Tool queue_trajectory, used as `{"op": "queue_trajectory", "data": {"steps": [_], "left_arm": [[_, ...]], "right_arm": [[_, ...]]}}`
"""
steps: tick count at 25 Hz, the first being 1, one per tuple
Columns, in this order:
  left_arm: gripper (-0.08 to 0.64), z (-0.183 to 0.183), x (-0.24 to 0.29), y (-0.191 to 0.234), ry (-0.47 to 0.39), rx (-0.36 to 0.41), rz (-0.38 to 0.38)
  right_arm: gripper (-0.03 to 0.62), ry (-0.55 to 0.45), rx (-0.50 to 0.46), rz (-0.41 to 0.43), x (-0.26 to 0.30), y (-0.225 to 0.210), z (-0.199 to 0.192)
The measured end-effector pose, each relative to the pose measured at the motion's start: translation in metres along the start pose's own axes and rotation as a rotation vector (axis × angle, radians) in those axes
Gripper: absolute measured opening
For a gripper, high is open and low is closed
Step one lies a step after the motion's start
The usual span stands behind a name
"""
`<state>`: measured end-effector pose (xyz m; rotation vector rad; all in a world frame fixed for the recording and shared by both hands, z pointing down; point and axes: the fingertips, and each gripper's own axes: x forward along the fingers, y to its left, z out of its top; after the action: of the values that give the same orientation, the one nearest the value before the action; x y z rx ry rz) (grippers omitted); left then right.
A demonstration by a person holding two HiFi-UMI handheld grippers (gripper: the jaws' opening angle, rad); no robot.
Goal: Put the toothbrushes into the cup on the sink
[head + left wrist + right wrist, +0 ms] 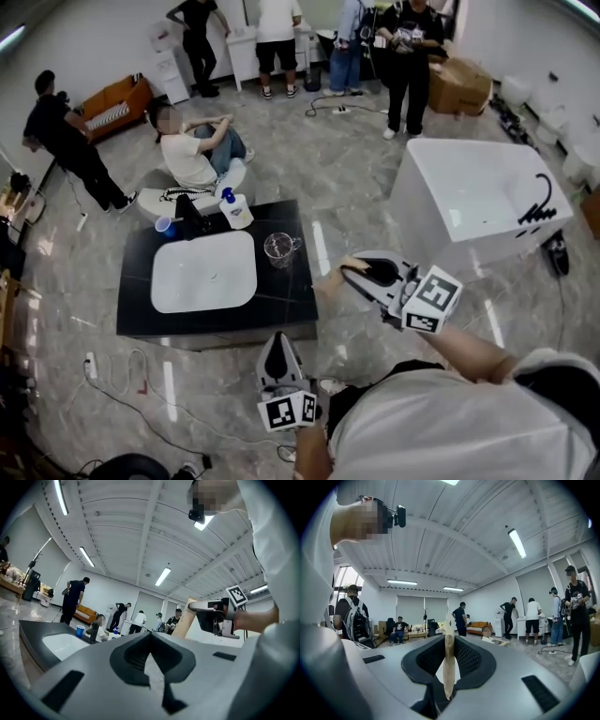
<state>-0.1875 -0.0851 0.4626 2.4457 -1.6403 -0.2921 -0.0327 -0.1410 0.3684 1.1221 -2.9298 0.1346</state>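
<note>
A black counter (281,309) with a white sink (203,272) stands left of centre in the head view. On its right part stands a clear glass cup (279,248). My right gripper (349,272) hovers off the counter's right side, shut on a tan toothbrush (328,281) that sticks out toward the counter. That toothbrush (449,667) shows edge-on between the right gripper (449,637) jaws, and the left gripper view shows the toothbrush (184,617) as a slanting tan stick. My left gripper (278,339) is in front of the counter. The left gripper (150,634) has its tips together, with nothing between them.
A blue cup (164,226), a black faucet (192,217) and a white bottle (236,211) stand at the counter's far edge. A person (192,150) sits on the floor beyond it. A white bathtub (478,197) stands to the right. Several people stand at the back.
</note>
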Motion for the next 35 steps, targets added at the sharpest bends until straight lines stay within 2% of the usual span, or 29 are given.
{"op": "queue_trajectory", "data": {"steps": [8, 17, 22, 35], "left_arm": [[0.003, 0.003, 0.018, 0.022, 0.007, 0.005, 0.016], [0.003, 0.020, 0.043, 0.022, -0.015, 0.037, 0.064], [0.003, 0.023, 0.057, 0.020, -0.023, 0.069, 0.080], [0.003, 0.020, 0.075, 0.013, 0.000, 0.078, 0.117]], "right_arm": [[0.078, -0.005, 0.020, -0.005, 0.022, -0.009, -0.006], [0.078, -0.038, 0.009, 0.052, 0.038, -0.034, 0.007], [0.078, -0.074, -0.003, 0.053, 0.041, -0.059, 0.018], [0.078, -0.056, 0.007, 0.085, 0.075, -0.092, 0.007]]}}
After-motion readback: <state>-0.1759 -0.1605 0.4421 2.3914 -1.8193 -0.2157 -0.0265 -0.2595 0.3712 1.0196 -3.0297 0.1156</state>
